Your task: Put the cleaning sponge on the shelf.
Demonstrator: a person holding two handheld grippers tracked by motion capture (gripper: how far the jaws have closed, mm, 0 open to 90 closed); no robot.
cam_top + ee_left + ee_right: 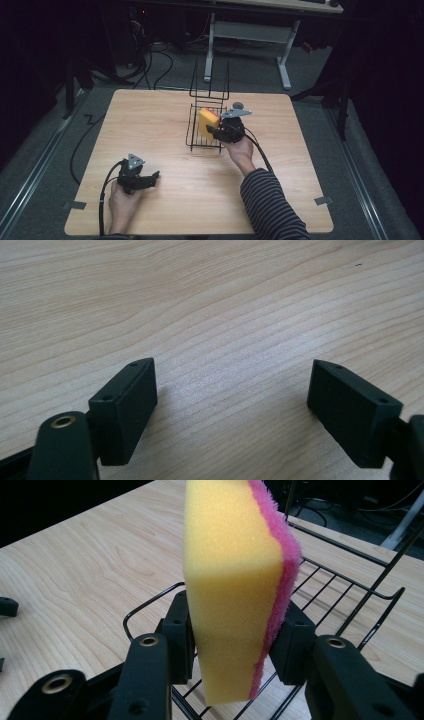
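The yellow sponge (232, 590) with its pink scrub face stands on edge, pinched at its lower part between the jaws of my right claw (235, 640), just over the black wire rack (200, 131) at the centre of the high view. My left claw (148, 179) rests low at the lower left on the wooden desk (165, 125), jaws spread wide, holding nothing.
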